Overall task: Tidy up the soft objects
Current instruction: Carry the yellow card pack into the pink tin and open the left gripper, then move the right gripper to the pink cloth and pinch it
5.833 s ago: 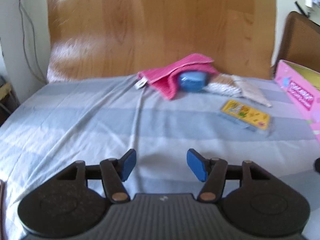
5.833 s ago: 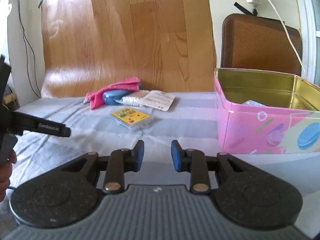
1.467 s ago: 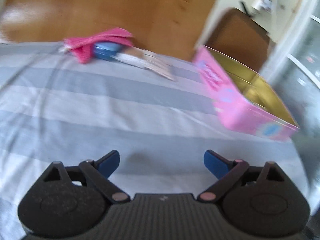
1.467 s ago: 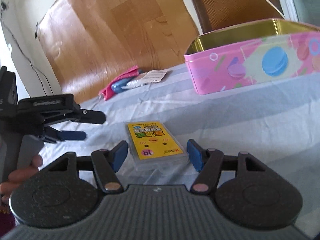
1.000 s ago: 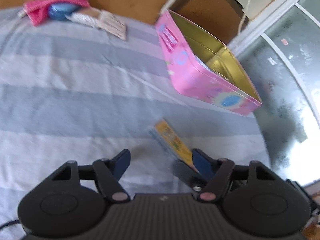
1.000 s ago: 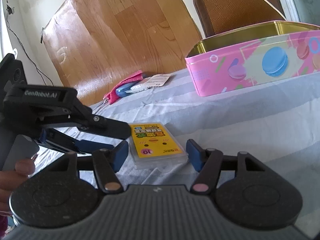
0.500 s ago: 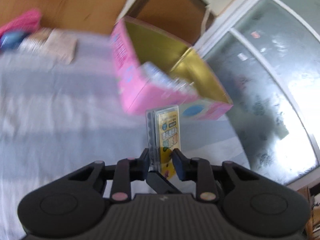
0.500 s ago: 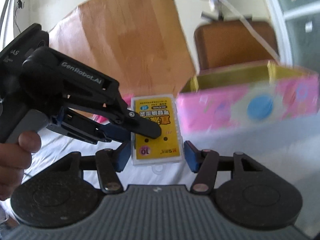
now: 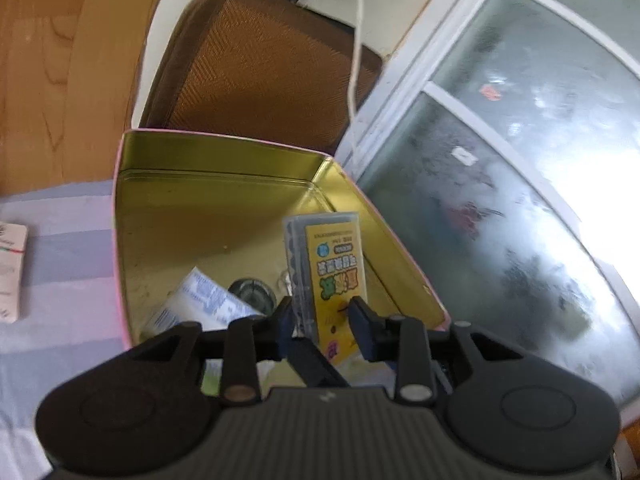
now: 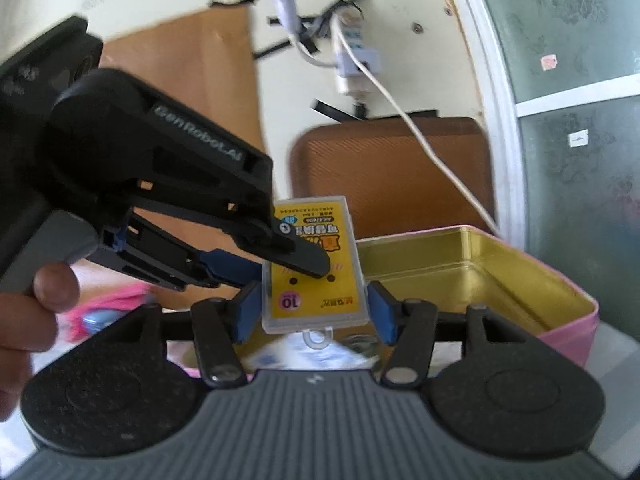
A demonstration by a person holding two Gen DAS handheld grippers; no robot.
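The open pink tin box with a gold inside [image 9: 224, 216] stands on the table under a blue and grey striped cloth [image 9: 60, 264]. In it lie a crumpled white packet with blue print [image 9: 200, 300] toward the near left and a dark round thing [image 9: 252, 294] beside it; I cannot make out what that one is.

Above the box, a flat clear plastic case with a yellow printed card [image 9: 328, 280] is held upright. The left gripper [image 9: 320, 318] has its fingers drawn in narrow on the case's two flat faces, having just eased slightly apart from their tightest, with the case between them. From the right wrist view the same case [image 10: 316, 268] sits between the right gripper [image 10: 312, 314] fingers, which stand about half open against its two side edges; the blur leaves it unclear whether the pads press.

At far left a pale printed card [image 9: 12, 272] is cut off by the frame. A hand [image 10: 24, 312] on the left gripper is partly out of view, and a pink cloth with a blue thing [image 10: 100, 312] behind it is blurred.
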